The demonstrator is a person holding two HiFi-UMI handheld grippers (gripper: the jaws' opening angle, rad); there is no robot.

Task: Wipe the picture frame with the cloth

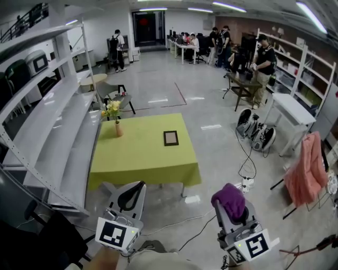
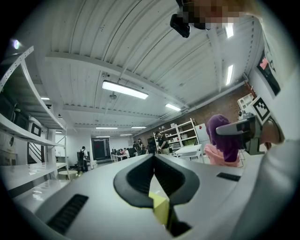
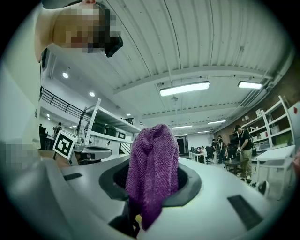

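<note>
Right gripper [image 1: 233, 206] pinching bunched purple cloth [image 3: 153, 166]; left gripper [image 1: 132, 194] pressed together, empty; both well short of table [image 1: 134, 158]. Picture frame [image 1: 170, 138] flat mid-table. Risks: losing loosely hung cloth en route; shoving unbraced frame while wiping.

Premises: large open-plan laboratory-workshop hall. Fittings: tall white metal shelving racks [image 1: 58, 126] along the side walls, glossy grey concrete floor [image 1: 158, 87], ceiling strip lights [image 1: 153, 9]. Occupants: people at long white desks [image 1: 182, 48] at the far end.
</note>
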